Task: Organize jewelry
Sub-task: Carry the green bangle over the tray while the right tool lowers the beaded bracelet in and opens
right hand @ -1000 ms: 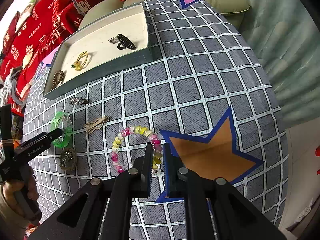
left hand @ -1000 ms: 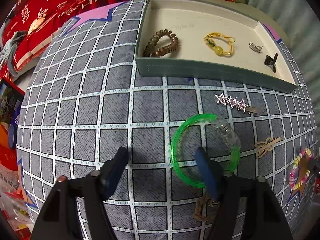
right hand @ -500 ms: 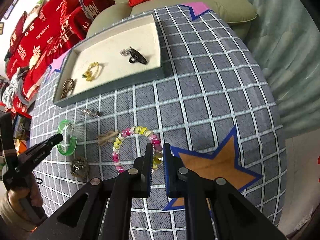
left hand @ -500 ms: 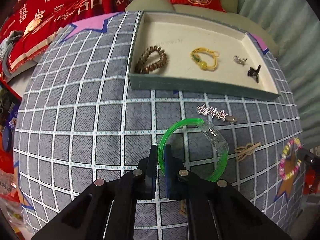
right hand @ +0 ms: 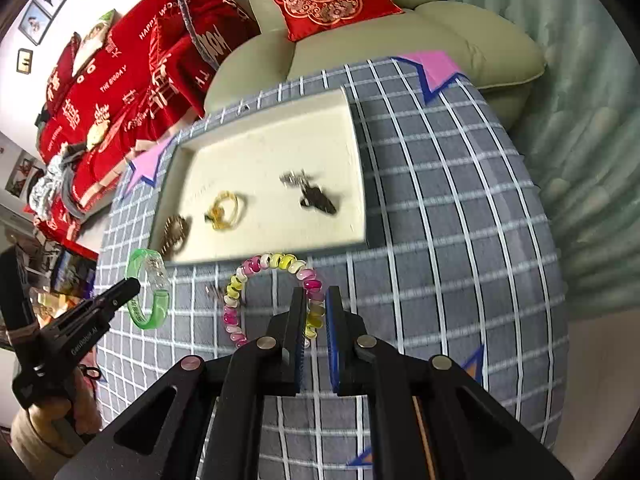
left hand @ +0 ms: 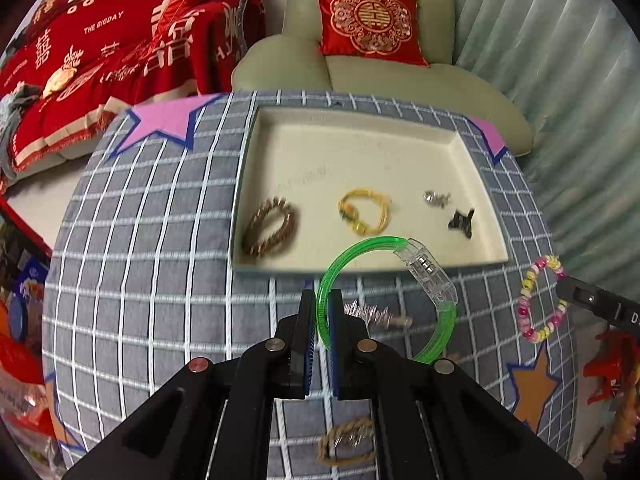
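The left gripper (left hand: 319, 312), whose side reads "GenRobot AI" in the right wrist view, has its jaws clamped on the rim of the green bangle (left hand: 436, 308), which loops away toward 1 o'clock, clear of the checked cloth (left hand: 152, 272). The right gripper (right hand: 314, 308) pinches the pink-and-yellow bead bracelet (right hand: 240, 280), its loop arching off toward 10 o'clock. Farther out at 12 o'clock lies the cream tray (left hand: 360, 152), and beyond it, at 10 o'clock, a red throw (left hand: 120, 40) reads "THE BIGDAY" and "HAPPY WEDDING".
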Motion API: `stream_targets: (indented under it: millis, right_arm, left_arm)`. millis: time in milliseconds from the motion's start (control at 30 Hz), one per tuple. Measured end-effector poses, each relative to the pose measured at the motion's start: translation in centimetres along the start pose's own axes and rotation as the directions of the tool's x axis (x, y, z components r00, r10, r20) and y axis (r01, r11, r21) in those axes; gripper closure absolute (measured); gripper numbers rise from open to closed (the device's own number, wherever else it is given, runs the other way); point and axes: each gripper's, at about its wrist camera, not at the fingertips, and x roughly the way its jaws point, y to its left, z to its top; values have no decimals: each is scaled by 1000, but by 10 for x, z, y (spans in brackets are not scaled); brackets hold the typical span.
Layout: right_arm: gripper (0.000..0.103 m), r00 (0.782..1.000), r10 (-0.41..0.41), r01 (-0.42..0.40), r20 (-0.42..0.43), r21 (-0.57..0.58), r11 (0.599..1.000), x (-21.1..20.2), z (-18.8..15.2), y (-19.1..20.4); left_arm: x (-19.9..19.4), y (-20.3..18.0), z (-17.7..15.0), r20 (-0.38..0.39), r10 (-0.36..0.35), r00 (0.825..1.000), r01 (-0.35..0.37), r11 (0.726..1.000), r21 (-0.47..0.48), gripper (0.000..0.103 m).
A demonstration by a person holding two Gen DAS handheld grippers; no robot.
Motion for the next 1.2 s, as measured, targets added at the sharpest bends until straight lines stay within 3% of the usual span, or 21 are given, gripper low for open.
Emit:
stream_targets:
  millis: [667, 900, 1200]
  right_arm:
    - [93, 1000, 27, -27, -3, -51, 998, 67, 105, 15]
    - [93, 999, 17, -18, -31, -37, 999, 97, 118, 7]
    - [93, 997, 3, -7, -74, -43, 999, 125, 115, -3]
  left_arm:
    - [57, 0, 75, -3, 76, 997, -77, 995, -61, 87]
    - [86, -1, 82, -40, 117, 992, -120, 990, -71, 87]
    - [107, -9, 75, -72, 170, 983, -171, 985, -13, 87]
